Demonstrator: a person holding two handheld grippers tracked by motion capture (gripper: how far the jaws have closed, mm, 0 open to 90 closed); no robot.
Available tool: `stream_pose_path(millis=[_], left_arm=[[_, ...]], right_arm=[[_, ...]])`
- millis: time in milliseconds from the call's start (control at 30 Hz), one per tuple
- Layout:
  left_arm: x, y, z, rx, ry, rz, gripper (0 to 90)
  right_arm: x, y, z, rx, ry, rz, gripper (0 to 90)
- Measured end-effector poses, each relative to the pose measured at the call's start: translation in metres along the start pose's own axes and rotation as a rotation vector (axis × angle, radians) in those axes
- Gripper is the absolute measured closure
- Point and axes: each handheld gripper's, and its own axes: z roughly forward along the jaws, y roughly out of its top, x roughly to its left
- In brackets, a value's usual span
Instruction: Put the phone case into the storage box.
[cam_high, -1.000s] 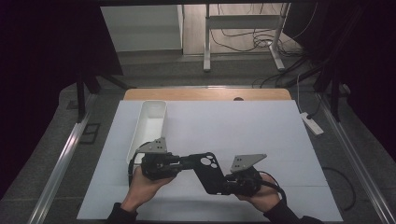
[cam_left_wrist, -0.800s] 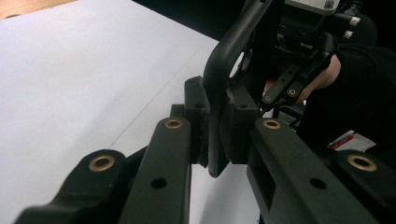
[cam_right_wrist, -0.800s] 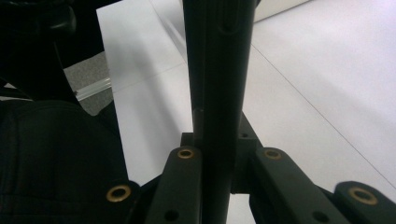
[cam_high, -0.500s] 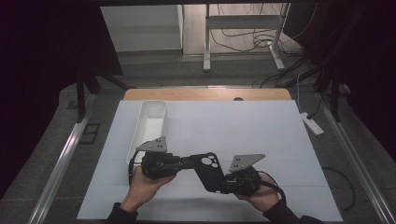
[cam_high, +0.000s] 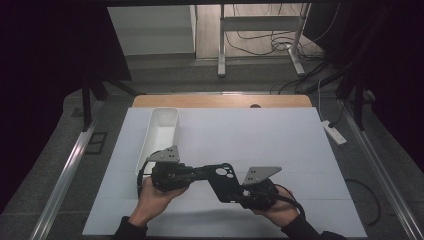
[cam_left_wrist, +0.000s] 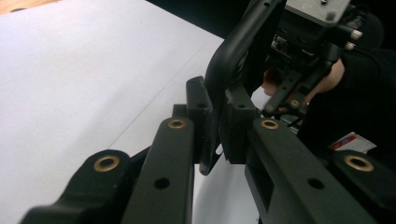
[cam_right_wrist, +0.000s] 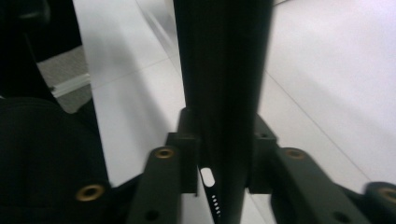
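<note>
while the person's hands rested low on the white table (cam_high: 260, 130), both grippers met over a black phone case (cam_high: 221, 181) with round camera holes, held above the table between them. in the high view the left gripper (cam_high: 192, 173) came in from the left and the right gripper (cam_high: 240, 192) from the lower right, each topped by a grey three-cornered plate.

in the left gripper view the jaws were shut on the thin edge of the phone case (cam_left_wrist: 224, 70), its black pads (cam_left_wrist: 198, 107) pressing the rim from both sides. farther off in that view, the right gripper (cam_left_wrist: 280, 100) sat at the case's other end, with the person's hand behind it.

in the right gripper view the phone case (cam_right_wrist: 224, 70) stood upright as a dark band between the jaws, its port slot and speaker holes showing near the bottom. those jaws had just been opening. a sliver of table showed between the left pad (cam_right_wrist: 189, 149) and the case; the picture was blurred, so the right pad possibly still touched, but no firm grip was apparent.

a long white bin (cam_high: 162, 132) stood on the table beyond the left hand (cam_high: 152, 197), well apart from the case. the right hand (cam_high: 275, 210) lay near the table's front edge.
</note>
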Motion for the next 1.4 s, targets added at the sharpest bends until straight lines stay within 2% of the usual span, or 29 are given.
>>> stream_pose_path(millis=[133,333,533,833,1100,1333,1400], left_arm=[[0.001,0.001,-0.001,0.012,0.017,0.009,83.2],[0.003,0.003,-0.004,0.034,0.043,0.027,83.1],[0.006,0.005,-0.010,0.034,0.067,0.032,83.0],[0.014,0.008,-0.018,0.040,0.090,0.034,83.0],[0.021,0.014,-0.028,0.039,0.108,0.038,82.9],[0.028,0.016,-0.037,0.039,0.123,0.040,83.0],[0.030,0.017,-0.040,0.037,0.126,0.039,82.9]], right_arm=[[0.004,0.000,0.003,0.007,-0.034,-0.024,56.3],[0.002,-0.001,0.002,0.038,-0.077,-0.007,46.1],[0.001,-0.004,-0.002,0.055,-0.113,0.018,35.7],[0.001,-0.008,-0.011,0.054,-0.128,0.057,24.3],[-0.001,-0.012,-0.016,0.074,-0.129,0.099,14.8],[-0.005,-0.015,-0.020,0.079,-0.125,0.113,7.1],[-0.006,-0.016,-0.022,0.074,-0.139,0.121,5.1]])
